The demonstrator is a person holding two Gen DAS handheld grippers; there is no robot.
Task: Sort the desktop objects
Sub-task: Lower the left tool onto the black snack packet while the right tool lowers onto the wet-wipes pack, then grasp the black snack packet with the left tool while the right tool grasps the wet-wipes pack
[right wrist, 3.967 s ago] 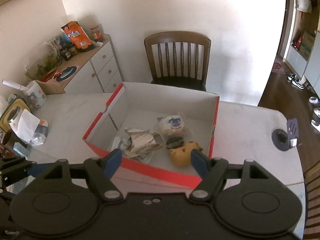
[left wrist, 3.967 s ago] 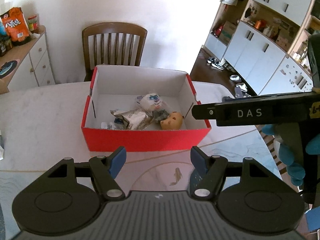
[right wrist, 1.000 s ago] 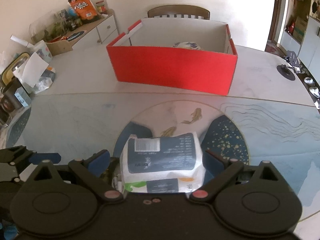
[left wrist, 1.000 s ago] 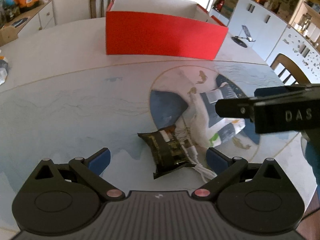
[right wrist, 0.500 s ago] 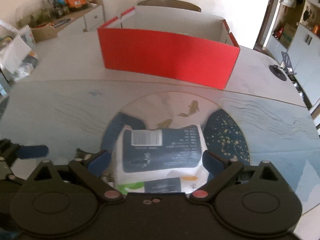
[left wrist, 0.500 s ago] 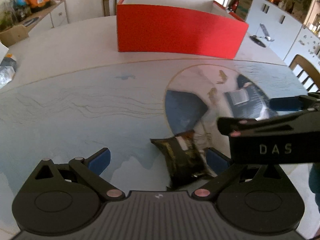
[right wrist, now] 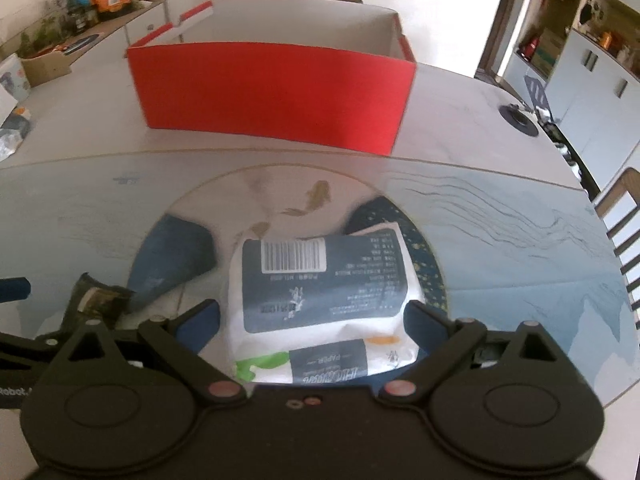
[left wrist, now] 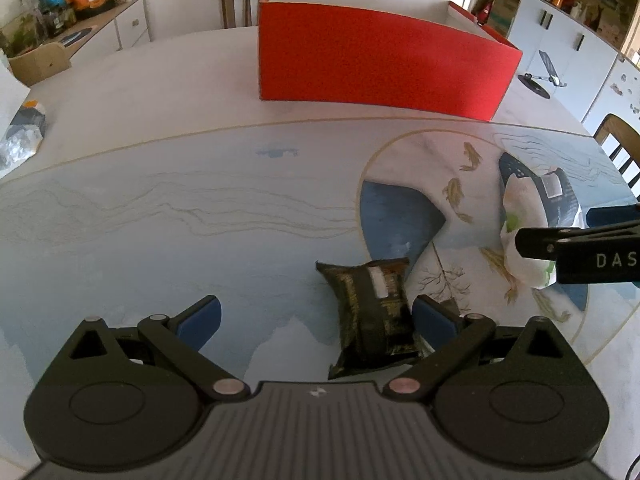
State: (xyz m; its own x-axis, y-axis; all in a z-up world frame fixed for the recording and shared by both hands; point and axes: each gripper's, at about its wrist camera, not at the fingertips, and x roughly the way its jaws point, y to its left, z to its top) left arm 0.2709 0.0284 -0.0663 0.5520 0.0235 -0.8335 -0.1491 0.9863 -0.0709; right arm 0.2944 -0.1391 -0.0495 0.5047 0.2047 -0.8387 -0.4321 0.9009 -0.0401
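The table (left wrist: 168, 96) is the largest thing here, a pale top with a painted blue mat of fish and waves across its near half. At its far side stands the red box (right wrist: 272, 92), open at the top, well beyond both tools; what lies inside is hidden by the front wall in both views.

Next comes the tissue pack (right wrist: 320, 300), white and dark blue with a barcode, flat on the round part of the mat. It sits between the spread fingers of the right gripper (right wrist: 312, 322), its long side running across from one finger to the other. Whether the pads touch the wrapper I cannot tell; nothing shows a squeeze, so I judge it straddled rather than pinched.

Smallest is the dark snack packet (left wrist: 370, 312), lying with its long axis pointing away from the left gripper (left wrist: 316, 318), whose fingers are also spread wide. The packet sits off centre, up against the right finger and well apart from the left one.

So each tool has its own item nearest. The left one probably needs a nudge rightward before closing across the packet's narrow width.
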